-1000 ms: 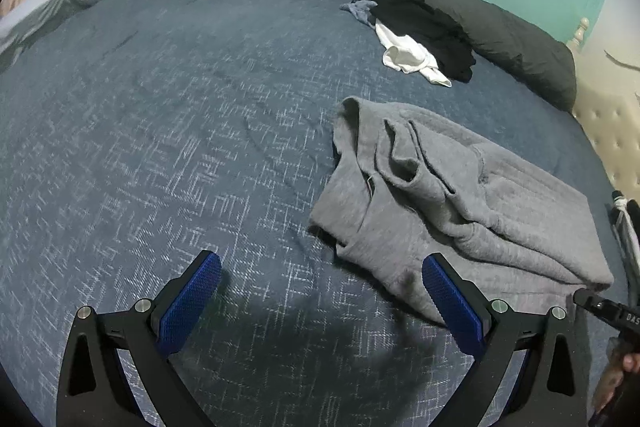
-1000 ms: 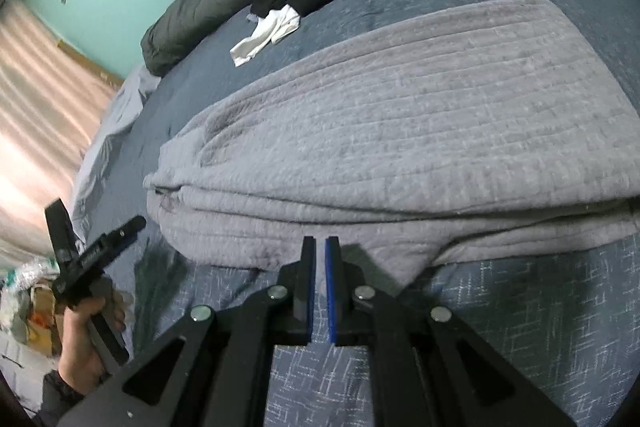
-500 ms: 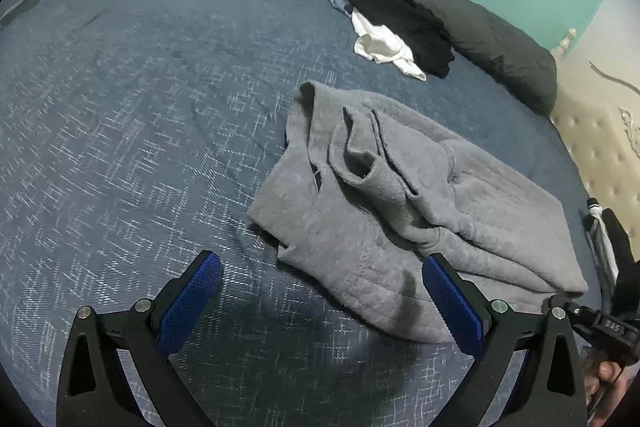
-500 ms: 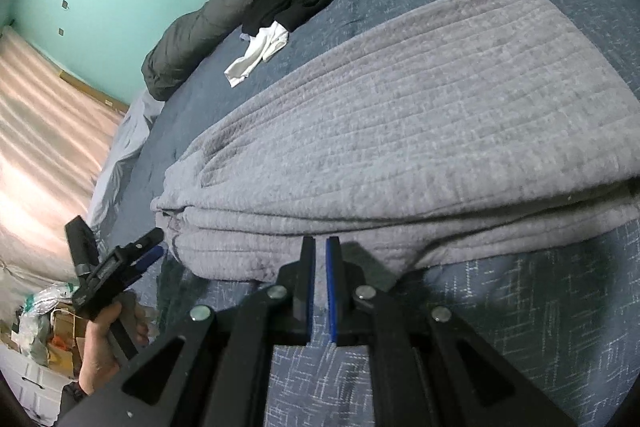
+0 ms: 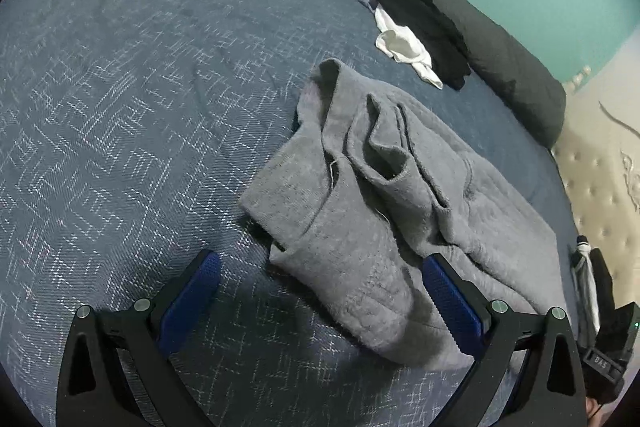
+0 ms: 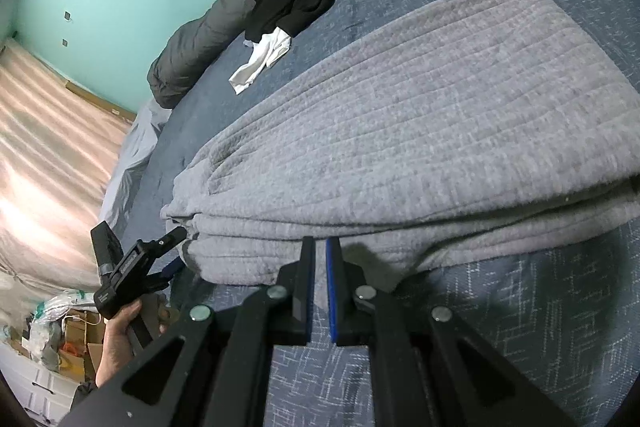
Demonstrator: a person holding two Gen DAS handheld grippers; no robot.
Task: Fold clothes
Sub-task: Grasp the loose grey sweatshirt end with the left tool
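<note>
The grey garment point(image 5: 384, 211) lies in the centre and lower right of my left view, on the blue bedspread point(image 5: 120, 107); its far half looks flat and layered, but the near end is bunched and creased, so I judge the fold only partly done. My left gripper point(image 5: 320, 291) stands wide over that rumpled corner, gripping nothing. My right gripper point(image 6: 320, 267) is pinched narrow and empty just at the garment's edge. At upper right, black clothes point(image 5: 428, 27) and a white piece point(image 5: 404, 47) wait unfolded.
</note>
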